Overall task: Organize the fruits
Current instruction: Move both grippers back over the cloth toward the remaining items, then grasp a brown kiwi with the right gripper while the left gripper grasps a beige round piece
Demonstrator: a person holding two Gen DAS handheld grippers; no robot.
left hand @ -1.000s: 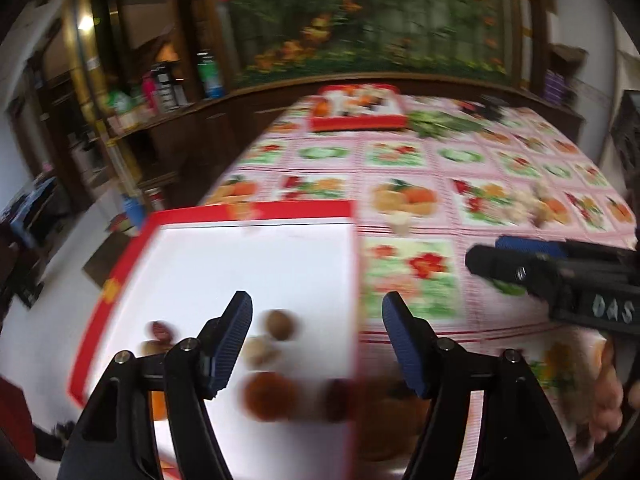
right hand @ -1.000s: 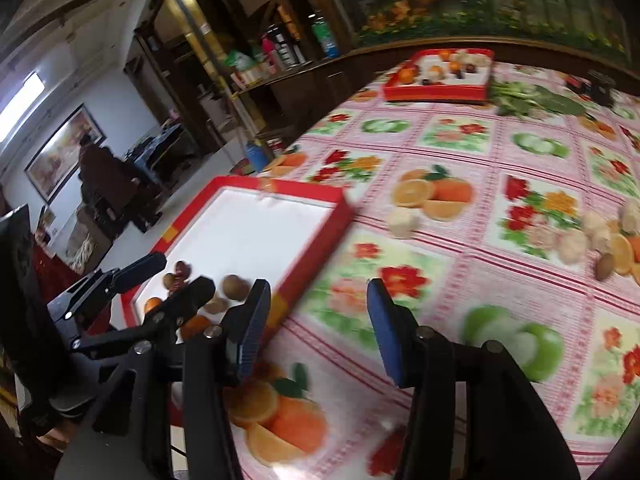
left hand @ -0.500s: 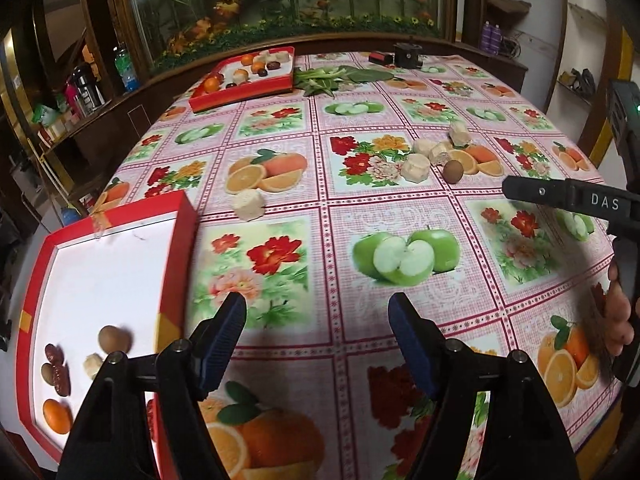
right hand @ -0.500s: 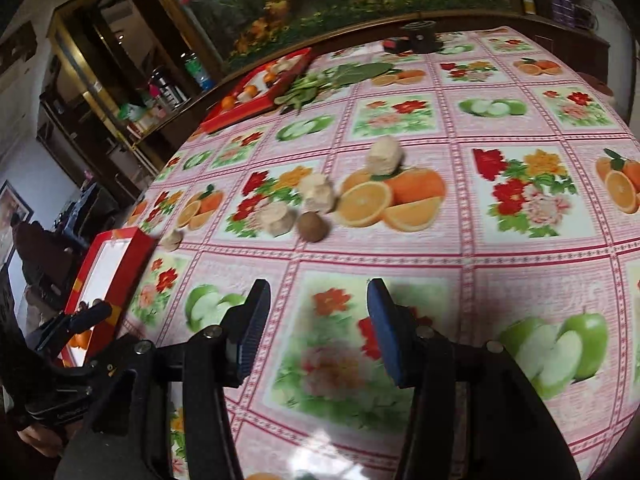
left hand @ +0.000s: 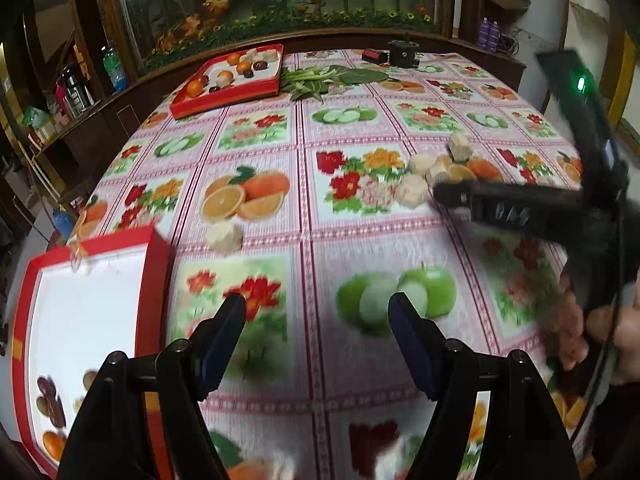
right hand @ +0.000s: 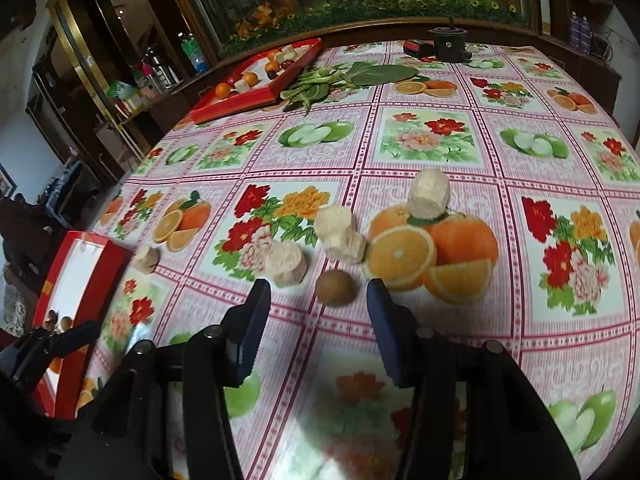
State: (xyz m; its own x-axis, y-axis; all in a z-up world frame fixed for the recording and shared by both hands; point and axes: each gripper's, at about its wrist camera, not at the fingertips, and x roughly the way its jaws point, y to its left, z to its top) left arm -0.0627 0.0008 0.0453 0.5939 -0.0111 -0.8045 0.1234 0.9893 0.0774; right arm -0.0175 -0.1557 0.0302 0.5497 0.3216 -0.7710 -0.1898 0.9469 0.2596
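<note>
While the right gripper (right hand: 318, 312) has swung from the near red tray (right hand: 86, 264) to the loose fruit, its jaws, just narrowing, stand spread and empty; brown kiwi (right hand: 335, 287) sits just ahead between them. Left gripper (left hand: 316, 330): spread, empty.

Daylit room, fisheye warp, some motion blur.
You get soft, even light on the tablecloth (right hand: 440, 152), w/ dim dark-wood edges & black corners in both views. Your left view smears the right gripper (left hand: 452, 196) and the near cloth print; far end stays sharp. White floor of the near red tray (left hand: 92, 308) blows out to glare. Right view's crisper: the brown fruit (right hand: 335, 287) casts a faint shadow. Straight lines bow at the rims.
</note>
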